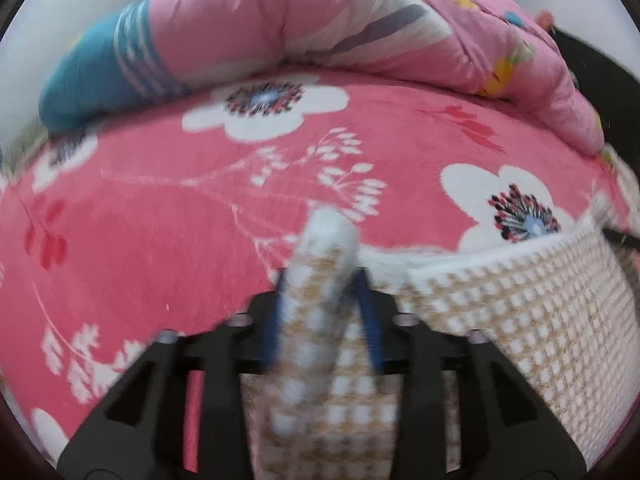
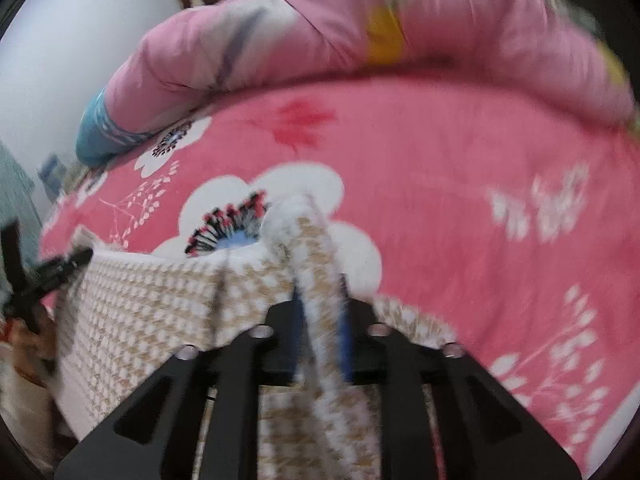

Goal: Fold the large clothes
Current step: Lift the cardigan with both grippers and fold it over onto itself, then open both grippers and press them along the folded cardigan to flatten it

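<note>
Checked garment [image 1: 520, 312] hangs between both tools: left tool [image 1: 324, 280] and right tool [image 2: 320, 300] stand part-spread around bunched edges. Slack jaws could drop it crooked toward 6 o'clock on the bed [image 1: 160, 220].

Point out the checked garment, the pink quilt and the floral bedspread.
checked garment [image 1: 520, 320], left wrist view, on its stretched panel.
pink quilt [image 1: 256, 28], left wrist view, on its folded bulk.
floral bedspread [image 2: 440, 184], right wrist view, on a plain pink patch.
</note>
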Tool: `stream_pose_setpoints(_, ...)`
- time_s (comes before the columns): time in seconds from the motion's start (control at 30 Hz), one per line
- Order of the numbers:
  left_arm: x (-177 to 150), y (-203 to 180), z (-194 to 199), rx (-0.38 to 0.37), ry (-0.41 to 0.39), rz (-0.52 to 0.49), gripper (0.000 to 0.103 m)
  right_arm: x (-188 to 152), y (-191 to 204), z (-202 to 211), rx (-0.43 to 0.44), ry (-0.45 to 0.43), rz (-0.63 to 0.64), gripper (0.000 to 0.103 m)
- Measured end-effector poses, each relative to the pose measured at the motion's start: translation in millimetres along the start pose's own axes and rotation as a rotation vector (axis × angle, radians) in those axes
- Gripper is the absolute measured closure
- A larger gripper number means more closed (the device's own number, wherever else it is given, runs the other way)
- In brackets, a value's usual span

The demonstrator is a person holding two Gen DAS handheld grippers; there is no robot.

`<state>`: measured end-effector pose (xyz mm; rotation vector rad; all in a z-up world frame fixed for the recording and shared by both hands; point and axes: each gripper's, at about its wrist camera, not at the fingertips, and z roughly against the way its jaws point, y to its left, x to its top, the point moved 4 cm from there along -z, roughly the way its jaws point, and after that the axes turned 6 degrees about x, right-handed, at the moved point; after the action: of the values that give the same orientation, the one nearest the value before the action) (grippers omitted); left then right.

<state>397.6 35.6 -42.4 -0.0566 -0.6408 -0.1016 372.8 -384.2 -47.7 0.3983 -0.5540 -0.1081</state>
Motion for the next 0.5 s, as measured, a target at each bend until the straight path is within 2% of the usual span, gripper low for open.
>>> stream_pose_setpoints(0.03,0.9,10.7,3.3,-0.033,-0.01,0.046,0.053,2.3,-10.1,7.8,0.011,-0.026,-0.047,0.063)
stream_pose_setpoints(0.1,4.7,29.5,15.4,-0.07,-0.048,0.115,0.052,4.5,-20.5,26.7,0.037,-0.086,-0.105,0.057)
stream_pose_setpoints(0.13,7.0,38.0,24.9,-0.086,-0.078,0.144,0.052,7.2,-20.4,38.9,0.005,-0.124,-0.104,0.057)
stream_pose_setpoints(0.2,13.7,41.2,41.1,-0.137,-0.125,0.159,0.052,11.1,-3.6,51.1,-0.037,-0.161,-0.025,0.057)
stream_pose_setpoints(0.27,17.7,26.0,50.4,-0.214,-0.136,0.136,0.052,12.2,30.9,45.4,-0.005,-0.143,0.071,0.057)
stream_pose_setpoints(0.33,16.9,3.5,43.8,-0.266,-0.093,0.099,0.052,13.2,57.4,24.6,0.036,-0.092,0.131,0.057)
stream_pose_setpoints(0.37,13.9,-13.4,34.2,-0.277,-0.051,0.063,0.051,12.6,67.6,10.7,0.026,-0.07,0.152,0.057)
stream_pose_setpoints(0.47,0.8,-39.8,-12.0,-0.176,0.089,-0.006,0.047,11.8,57.6,-34.0,-0.039,0.026,0.108,0.057)
stream_pose_setpoints(0.5,-0.6,-38.2,-21.7,-0.184,0.101,0.014,0.047,9.7,46.4,-40.1,-0.081,0.036,0.079,0.057)
